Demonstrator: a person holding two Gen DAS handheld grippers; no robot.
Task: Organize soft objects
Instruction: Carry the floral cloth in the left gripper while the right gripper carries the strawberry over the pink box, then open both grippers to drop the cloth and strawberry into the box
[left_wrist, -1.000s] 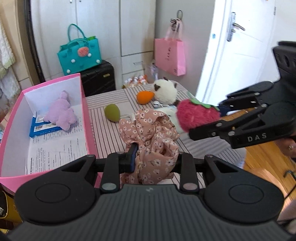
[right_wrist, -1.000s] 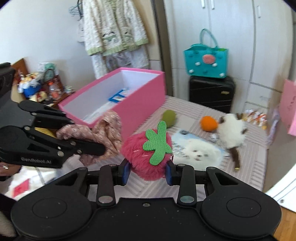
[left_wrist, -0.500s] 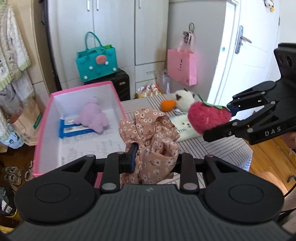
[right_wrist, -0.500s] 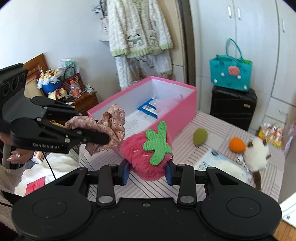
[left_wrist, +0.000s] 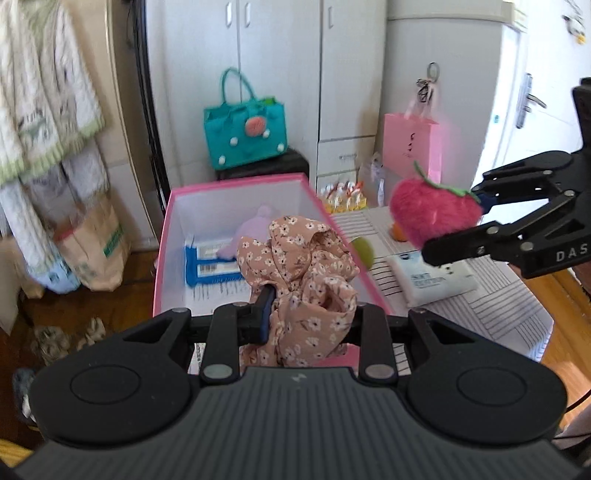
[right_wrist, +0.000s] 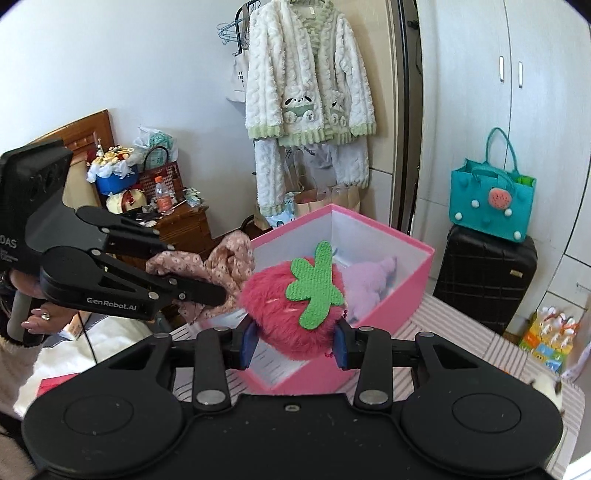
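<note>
My left gripper (left_wrist: 308, 314) is shut on a pink floral cloth (left_wrist: 303, 273) and holds it over the near end of the pink box (left_wrist: 162, 258). The cloth also shows in the right wrist view (right_wrist: 221, 266). My right gripper (right_wrist: 293, 341) is shut on a fuzzy red strawberry plush (right_wrist: 291, 306), held above the box's near corner (right_wrist: 406, 299). The strawberry also shows in the left wrist view (left_wrist: 432, 214). A lilac plush (right_wrist: 369, 280) lies inside the box, beside a blue packet (left_wrist: 210, 262).
On the striped table (left_wrist: 498, 295) lie a green plush ball (left_wrist: 364, 251), a white tissue pack (left_wrist: 432, 280) and an orange toy (left_wrist: 397, 230). A teal bag (right_wrist: 491, 199) sits on a black suitcase (right_wrist: 484, 277). A pink bag (left_wrist: 412, 147) hangs behind.
Both grippers have moved left toward the pink box with their loads. The cloth and the strawberry now hang over the box instead of over the table.
</note>
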